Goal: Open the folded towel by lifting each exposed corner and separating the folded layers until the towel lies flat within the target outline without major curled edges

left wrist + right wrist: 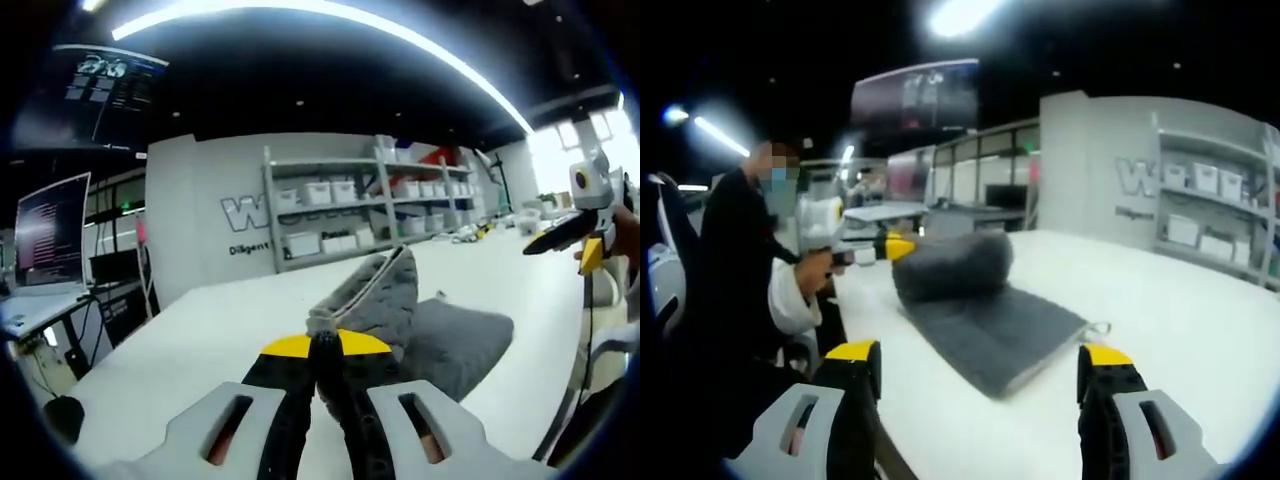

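Towel (420, 320): grey, lying on the white table (200, 340). One part is spread flat; another is lifted and curled over into a roll, seen in the right gripper view (965, 290). No target outline can be made out on the table.

Left gripper (322, 345): jaws pressed together on a raised fold of the towel, which is held up off the table. The pinched edge is hidden behind the yellow tips. In the right gripper view this gripper (890, 246) is seen at the towel's far end, held by a person's hand (815, 270); its tips are blurred there.

Right gripper (980, 365): jaws spread wide, nothing between them, held near the flat part of the towel. In the left gripper view it (560, 235) is seen at the right, well apart from the towel, partly cut off.

Shelves (360, 205): bins against the far wall, contents too small to tell.
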`<action>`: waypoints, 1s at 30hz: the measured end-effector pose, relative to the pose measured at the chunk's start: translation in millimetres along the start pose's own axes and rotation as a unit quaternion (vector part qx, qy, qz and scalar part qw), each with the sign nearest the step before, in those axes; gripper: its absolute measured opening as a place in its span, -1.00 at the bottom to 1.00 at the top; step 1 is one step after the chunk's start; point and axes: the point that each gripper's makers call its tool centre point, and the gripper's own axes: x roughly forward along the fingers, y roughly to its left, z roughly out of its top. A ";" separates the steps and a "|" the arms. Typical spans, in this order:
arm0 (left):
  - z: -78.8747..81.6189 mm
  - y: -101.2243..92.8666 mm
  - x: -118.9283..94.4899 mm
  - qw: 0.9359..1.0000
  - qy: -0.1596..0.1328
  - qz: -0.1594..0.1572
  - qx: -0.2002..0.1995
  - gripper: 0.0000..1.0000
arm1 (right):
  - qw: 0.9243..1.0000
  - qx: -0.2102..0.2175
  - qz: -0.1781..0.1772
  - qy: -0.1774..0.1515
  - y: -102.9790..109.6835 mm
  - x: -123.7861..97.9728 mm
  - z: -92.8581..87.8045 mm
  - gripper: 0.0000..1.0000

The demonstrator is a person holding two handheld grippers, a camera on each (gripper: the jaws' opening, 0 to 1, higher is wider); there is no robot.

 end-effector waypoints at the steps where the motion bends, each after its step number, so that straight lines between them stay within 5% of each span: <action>1: -0.8 0.7 -0.3 1.000 0.001 0.001 -0.001 -0.87 | 1.000 0.000 0.000 0.000 -0.1 0.1 -0.2 0.61; 14: -11.7 10.6 -6.7 0.999 0.015 0.024 0.014 -0.87 | 1.000 0.001 0.000 0.004 0.5 2.9 -4.0 0.60; 30: -23.9 19.7 -12.8 0.999 0.024 0.026 -0.016 -0.87 | 1.000 0.002 0.002 0.013 1.2 7.7 -10.6 0.59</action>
